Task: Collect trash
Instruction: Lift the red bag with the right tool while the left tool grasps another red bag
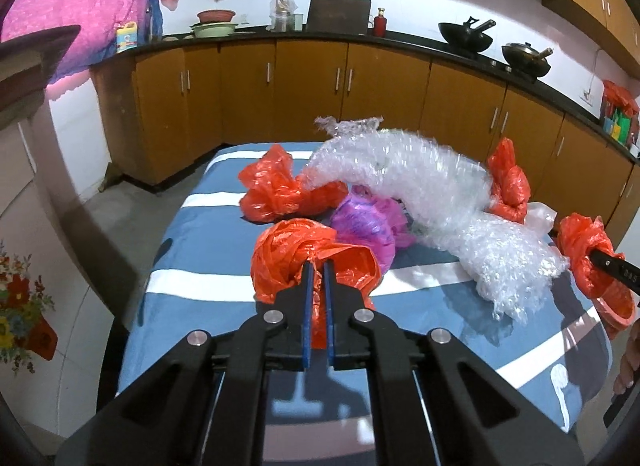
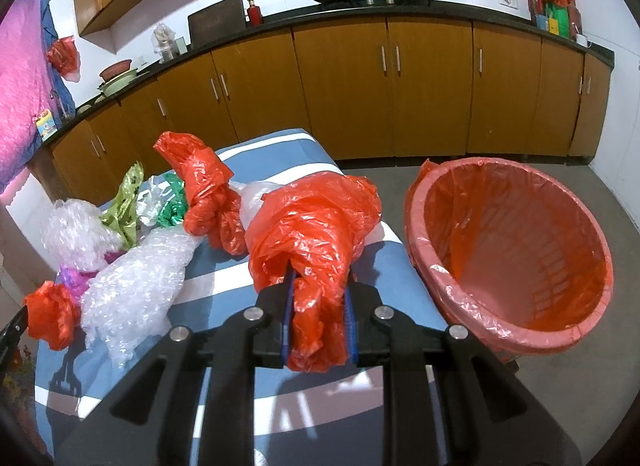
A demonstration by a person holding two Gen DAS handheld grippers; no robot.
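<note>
Tongs on both sides are clamped on crumpled orange bags: the left gripper (image 1: 318, 266), nearly closed, pinches one bag (image 1: 308, 262) just in front of the bubble wrap (image 1: 440, 201); the right gripper (image 2: 318, 298), partly open, holds another bag (image 2: 316, 234) right of the bubble wrap, beside the lined bin (image 2: 516, 250).

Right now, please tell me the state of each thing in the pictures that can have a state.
left gripper: shut on an orange bag.
right gripper: shut on another orange bag.
trash basket: lined, tilted, nothing inside.
bubble wrap: loose on the striped table.
knotted orange bag: lying on the table.
cabinet doors: closed.
</note>
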